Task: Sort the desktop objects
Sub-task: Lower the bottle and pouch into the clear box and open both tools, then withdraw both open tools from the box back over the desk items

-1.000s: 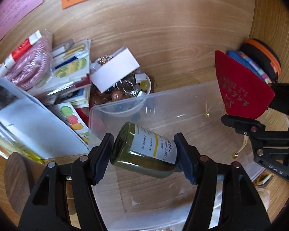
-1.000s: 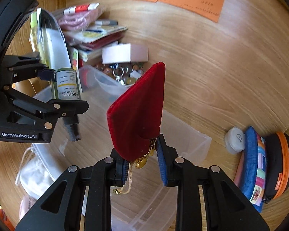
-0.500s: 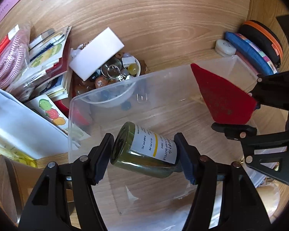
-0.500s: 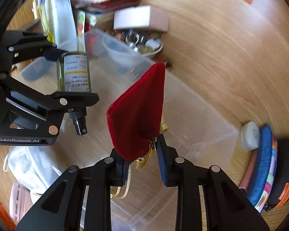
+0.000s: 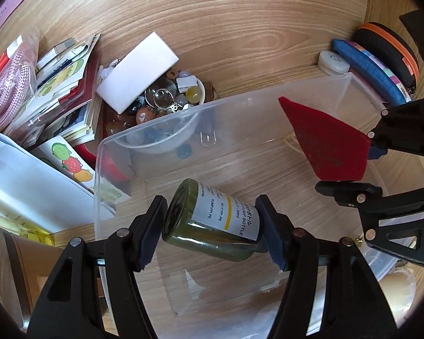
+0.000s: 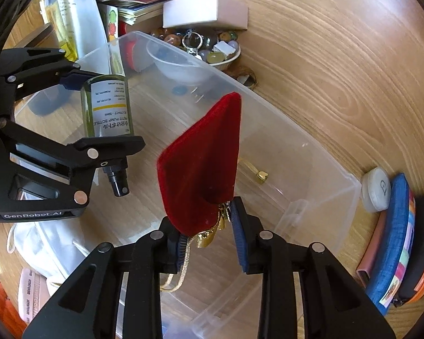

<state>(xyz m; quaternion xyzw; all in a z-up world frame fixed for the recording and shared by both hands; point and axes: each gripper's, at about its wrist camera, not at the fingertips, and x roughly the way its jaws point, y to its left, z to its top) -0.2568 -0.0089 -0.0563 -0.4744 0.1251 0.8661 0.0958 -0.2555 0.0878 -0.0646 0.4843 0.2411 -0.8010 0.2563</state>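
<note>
My left gripper [image 5: 212,223] is shut on a green pump bottle [image 5: 212,221] with a white label, held sideways above the inside of a clear plastic bin [image 5: 240,107]. The bottle also shows in the right wrist view [image 6: 107,110], its black nozzle pointing down. My right gripper [image 6: 209,226] is shut on a red velvet pouch [image 6: 203,163] with gold cords, held over the bin [image 6: 311,147]. The pouch also shows in the left wrist view [image 5: 328,141].
A bowl of beads and trinkets [image 5: 166,104] with a white box [image 5: 138,67] on it stands behind the bin. Booklets and papers [image 5: 56,84] lie at left. Blue and orange pouches [image 6: 401,240] and a white round case [image 6: 377,189] lie at right.
Both grippers have moved down and closer over the clear bin with their objects. The bottle and the pouch now hang lower, within the bin's rim.
</note>
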